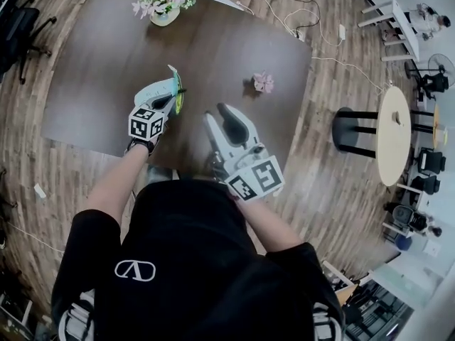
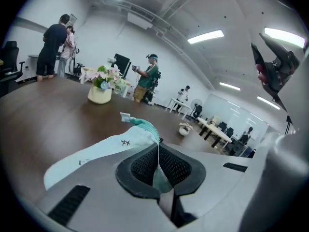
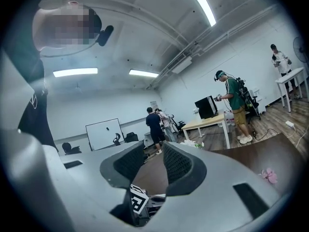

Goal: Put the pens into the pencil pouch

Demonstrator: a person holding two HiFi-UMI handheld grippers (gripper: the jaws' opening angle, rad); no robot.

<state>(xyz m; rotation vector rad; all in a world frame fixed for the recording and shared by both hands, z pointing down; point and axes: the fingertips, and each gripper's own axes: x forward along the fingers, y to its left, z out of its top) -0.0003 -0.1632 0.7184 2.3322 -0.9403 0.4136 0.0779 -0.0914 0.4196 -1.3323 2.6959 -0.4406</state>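
A mint-green pencil pouch (image 2: 108,151) with a teal zipper hangs from my left gripper (image 2: 158,153), whose pads are shut on its fabric near the zipper end. In the head view the left gripper (image 1: 175,89) hovers over the near part of the dark brown table (image 1: 106,69), with the pouch (image 1: 178,99) seen edge-on at its tips. My right gripper (image 1: 219,114) is beside it to the right, over the table's front edge. Its jaws (image 3: 153,161) stand apart with nothing between them. No pen shows in any view.
A vase of flowers (image 1: 165,6) stands at the table's far edge. A small pink flower (image 1: 264,82) lies right of the middle. A black stool (image 1: 348,130) and a round side table (image 1: 395,133) stand on the floor to the right. Several people stand across the room.
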